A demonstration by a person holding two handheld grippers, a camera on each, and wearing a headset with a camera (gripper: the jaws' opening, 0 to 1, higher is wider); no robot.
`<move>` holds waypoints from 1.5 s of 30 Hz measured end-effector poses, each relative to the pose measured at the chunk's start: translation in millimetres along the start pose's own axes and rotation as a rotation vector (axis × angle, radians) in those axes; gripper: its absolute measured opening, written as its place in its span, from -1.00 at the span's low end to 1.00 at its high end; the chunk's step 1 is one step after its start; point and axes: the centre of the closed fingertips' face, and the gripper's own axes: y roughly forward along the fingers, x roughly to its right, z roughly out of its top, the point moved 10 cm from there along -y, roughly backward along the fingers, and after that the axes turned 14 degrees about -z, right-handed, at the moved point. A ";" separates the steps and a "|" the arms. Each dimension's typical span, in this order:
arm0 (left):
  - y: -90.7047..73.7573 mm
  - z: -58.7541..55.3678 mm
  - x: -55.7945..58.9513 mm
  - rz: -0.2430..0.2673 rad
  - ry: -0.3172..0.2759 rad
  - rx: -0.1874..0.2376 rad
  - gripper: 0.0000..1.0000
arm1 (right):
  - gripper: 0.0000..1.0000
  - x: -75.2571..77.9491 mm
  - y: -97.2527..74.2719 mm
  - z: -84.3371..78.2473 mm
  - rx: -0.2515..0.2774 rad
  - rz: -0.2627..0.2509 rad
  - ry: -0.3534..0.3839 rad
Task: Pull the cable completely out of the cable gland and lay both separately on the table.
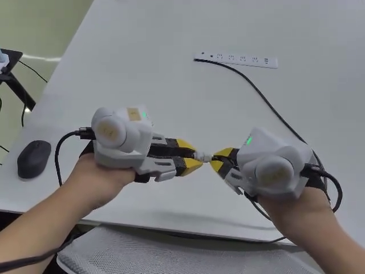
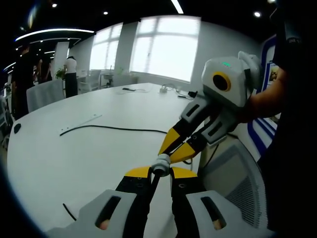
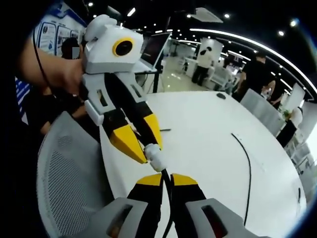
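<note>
A small white cable gland (image 1: 203,155) hangs above the table's near edge, between the two grippers' yellow tips. My left gripper (image 1: 195,159) comes in from the left and is shut on the gland (image 2: 161,163). My right gripper (image 1: 218,160) faces it tip to tip from the right. In the right gripper view, a thin black cable (image 3: 167,191) runs out of the gland (image 3: 153,153) and down between my right gripper's (image 3: 167,179) shut jaws. The cable still sits in the gland.
A white power strip (image 1: 236,59) lies far back on the white table (image 1: 159,80), and its black cord (image 1: 268,103) trails toward the right hand. A dark mouse (image 1: 33,158) sits at the left edge. A mesh chair (image 1: 171,254) is below the table edge.
</note>
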 end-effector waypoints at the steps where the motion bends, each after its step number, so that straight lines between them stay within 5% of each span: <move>1: 0.0 0.2 0.0 -0.001 0.000 0.001 -0.71 | -1.00 0.7 0.1 -0.4 0.000 0.001 0.012; 17: -1.8 3.0 -0.1 0.010 -0.004 0.016 -0.71 | -1.00 13.7 0.0 -15.8 -0.020 -0.015 0.166; 32: -5.0 5.6 -3.3 0.016 -0.018 0.042 -0.71 | -1.00 29.5 2.7 -49.1 -0.095 -0.084 0.297; 45: -3.4 4.1 -2.5 0.013 -0.018 0.043 -0.71 | -1.00 37.0 6.8 -76.7 -0.161 -0.104 0.525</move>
